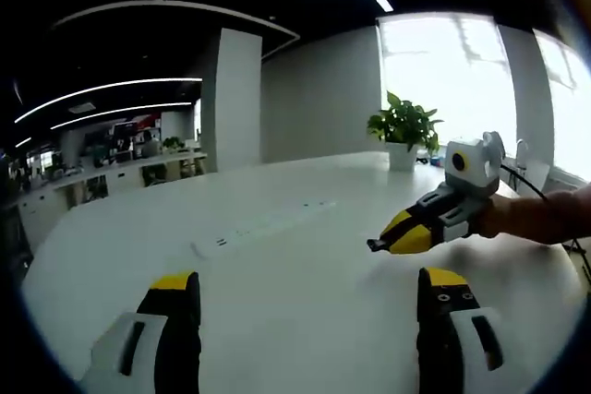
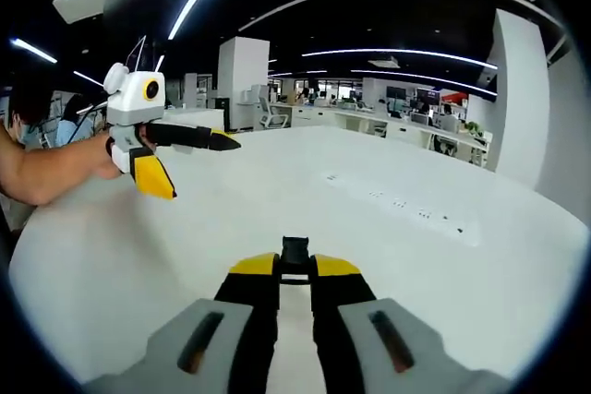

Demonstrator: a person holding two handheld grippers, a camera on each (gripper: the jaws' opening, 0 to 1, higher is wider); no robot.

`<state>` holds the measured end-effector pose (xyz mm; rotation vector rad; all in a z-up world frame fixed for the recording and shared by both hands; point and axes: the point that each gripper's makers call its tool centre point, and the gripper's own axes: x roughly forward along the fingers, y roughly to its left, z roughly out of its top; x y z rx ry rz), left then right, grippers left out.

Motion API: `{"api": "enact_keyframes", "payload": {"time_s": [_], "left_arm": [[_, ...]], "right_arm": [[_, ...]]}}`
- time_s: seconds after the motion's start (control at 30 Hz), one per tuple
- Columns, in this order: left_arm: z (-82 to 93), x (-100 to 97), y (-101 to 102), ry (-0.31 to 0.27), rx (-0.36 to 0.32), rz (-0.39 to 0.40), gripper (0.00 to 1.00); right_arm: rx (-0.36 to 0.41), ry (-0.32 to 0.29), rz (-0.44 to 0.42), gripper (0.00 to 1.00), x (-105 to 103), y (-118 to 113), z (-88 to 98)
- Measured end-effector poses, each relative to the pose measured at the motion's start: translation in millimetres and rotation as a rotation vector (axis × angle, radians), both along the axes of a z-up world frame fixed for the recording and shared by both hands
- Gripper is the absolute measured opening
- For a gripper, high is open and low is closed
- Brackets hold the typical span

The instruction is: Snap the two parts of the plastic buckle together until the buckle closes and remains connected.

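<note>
Above the broad white table (image 2: pixel 443 274), the right gripper (image 2: pixel 295 268) is pinching a small black plastic buckle piece (image 2: pixel 295 253) while the left gripper (image 1: pixel 309 289) is gaping, holding nothing.

Above the white table (image 1: pixel 277 256), the left gripper (image 1: pixel 305 297) hangs with its jaws spread wide apart. The right gripper (image 2: pixel 295 269) is held over the same table with its jaws nearly together, pinching a small black buckle piece (image 2: pixel 295 254) at their tips. A bare forearm (image 1: pixel 545 217) steadies it.
</note>
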<state>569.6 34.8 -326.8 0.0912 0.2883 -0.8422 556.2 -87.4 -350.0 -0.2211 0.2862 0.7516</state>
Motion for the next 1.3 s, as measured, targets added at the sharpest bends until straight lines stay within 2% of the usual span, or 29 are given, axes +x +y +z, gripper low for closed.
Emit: {"api": "enact_keyframes", "payload": {"time_s": [0.77,1.3], "left_arm": [[-6.8,9.5,-8,0.020,0.014,-0.022,0.99],[-4.6,21.2,-10,0.021,0.011,-0.017,0.99]], "right_arm": [[-0.003,0.004,-0.018,0.10,14,-3,-1.4],[-0.003,0.014,-0.034,0.10,28,-7,-3.1]]}}
